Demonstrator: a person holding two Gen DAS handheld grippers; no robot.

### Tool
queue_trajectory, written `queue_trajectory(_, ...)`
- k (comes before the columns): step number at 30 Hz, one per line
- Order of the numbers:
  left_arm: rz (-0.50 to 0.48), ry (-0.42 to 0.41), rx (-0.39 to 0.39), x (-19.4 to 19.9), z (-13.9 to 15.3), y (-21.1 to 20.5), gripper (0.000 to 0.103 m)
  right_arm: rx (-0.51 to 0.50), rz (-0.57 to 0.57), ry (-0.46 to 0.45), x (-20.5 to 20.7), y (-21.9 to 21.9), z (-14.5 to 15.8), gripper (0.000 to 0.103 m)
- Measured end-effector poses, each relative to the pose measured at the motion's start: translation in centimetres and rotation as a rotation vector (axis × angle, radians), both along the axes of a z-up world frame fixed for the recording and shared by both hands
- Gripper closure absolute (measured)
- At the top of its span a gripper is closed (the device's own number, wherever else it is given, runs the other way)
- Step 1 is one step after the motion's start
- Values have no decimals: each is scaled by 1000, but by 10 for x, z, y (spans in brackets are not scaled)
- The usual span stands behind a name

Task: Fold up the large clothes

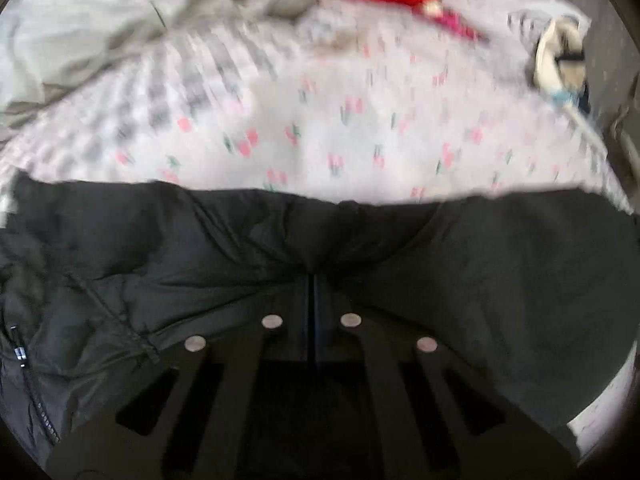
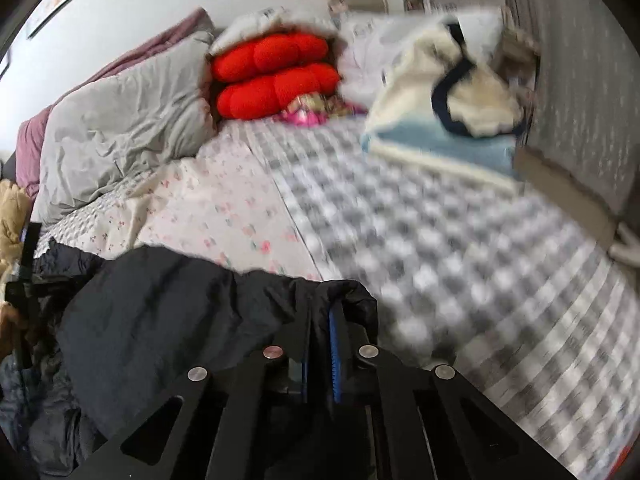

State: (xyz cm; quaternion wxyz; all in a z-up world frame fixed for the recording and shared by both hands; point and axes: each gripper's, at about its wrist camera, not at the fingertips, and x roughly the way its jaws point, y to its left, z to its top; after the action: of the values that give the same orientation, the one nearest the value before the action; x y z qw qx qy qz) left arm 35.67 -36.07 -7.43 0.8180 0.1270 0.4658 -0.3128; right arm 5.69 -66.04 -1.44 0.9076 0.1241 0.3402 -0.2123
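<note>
While both grippers stand pinched tight on it, the black padded jacket [image 1: 200,260] lies at the near side of the bed [image 1: 360,128], its long edge running left to right across the left wrist view. The left gripper [image 1: 314,280] has its jaws closed on a bunched fold at that edge. The right gripper [image 2: 320,312] clamps another fold of the jacket [image 2: 160,300], dark cloth caught between its blue pads. A zip runs down the jacket's left part. Farther up the bed sit a grey duvet [image 2: 120,128] and a red cushion [image 2: 272,76]
</note>
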Motion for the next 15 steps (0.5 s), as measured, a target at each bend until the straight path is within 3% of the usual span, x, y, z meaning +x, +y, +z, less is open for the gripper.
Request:
queue_trajectory(4,86,-118,-220,-2,42,25,101,-158,-25,-61,13,4,38,97)
queue_trajectory(6,104,-150,-282,0,48,28,101,-198,-57,-73,31,-7,53,97)
queue_trajectory(8,123,-167,-266,8,40,24,97,-247,-96,-49,54,-20,57,97)
queue_trajectory(10,144,-139,-181,18,24,12,81,-261,-137,9,81,-37,48,95)
queue_trajectory(11,148,-127,-163,19,20,11,70,-260,-171,80,97,-48,38,95)
queue_trajectory(13,156,-111,-194,7,23,23,58,-278,-246,184,112,-57,25,89)
queue_trajectory(15,149,-118,-234,-5,34,37,34,-226,-282,174,106,-57,25,88)
